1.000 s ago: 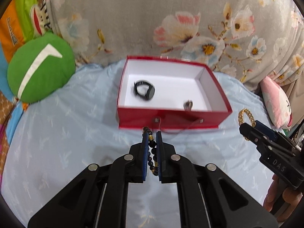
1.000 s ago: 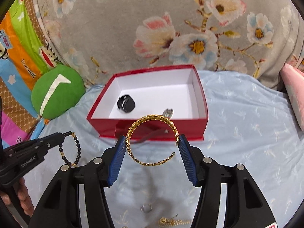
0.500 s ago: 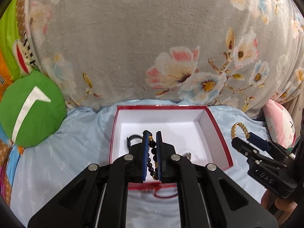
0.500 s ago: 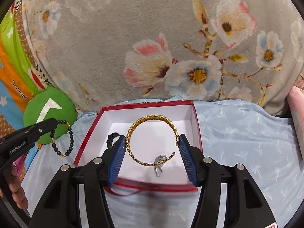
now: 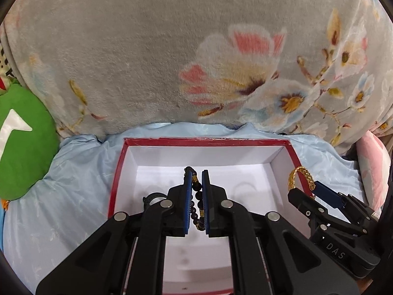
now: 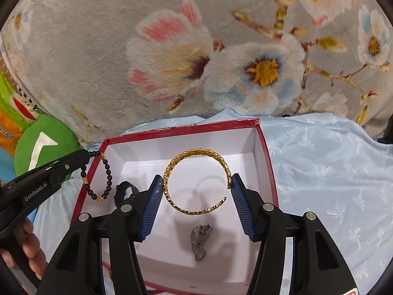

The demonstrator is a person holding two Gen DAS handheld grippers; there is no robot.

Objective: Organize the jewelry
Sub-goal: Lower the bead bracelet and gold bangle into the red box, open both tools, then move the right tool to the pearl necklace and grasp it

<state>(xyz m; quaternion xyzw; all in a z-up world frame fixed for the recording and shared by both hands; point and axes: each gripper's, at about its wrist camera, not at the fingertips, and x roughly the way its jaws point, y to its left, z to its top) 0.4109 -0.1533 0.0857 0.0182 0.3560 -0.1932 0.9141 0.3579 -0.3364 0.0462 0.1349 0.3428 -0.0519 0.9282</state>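
A red box point(image 5: 245, 143) point(image 6: 186, 128) with a white inside lies on the light blue sheet. My left gripper point(image 5: 196, 175) point(image 6: 87, 156) hangs over it, shut on a black bead bracelet point(image 5: 196, 196) point(image 6: 108, 172) with gold beads. My right gripper point(image 6: 197, 179) point(image 5: 304, 191) also hovers over the box, its blue pads pressing the sides of an open gold bangle point(image 6: 196, 179) point(image 5: 301, 175). On the box floor lie a black ring-like piece point(image 6: 125, 191) point(image 5: 152, 198), partly hidden by the fingers, and a small grey metal piece point(image 6: 200, 238).
A grey floral blanket point(image 5: 196, 61) rises just behind the box. A green round cushion point(image 5: 22, 142) sits at the left, a pink pillow point(image 5: 373, 167) at the right. A person's hand point(image 6: 29, 243) holds the left gripper's handle. Blue sheet point(image 6: 331, 172) spreads to the right.
Both grippers moved forward from in front of the box to above its inside, each keeping its bracelet. The box and blanket now loom larger and closer.
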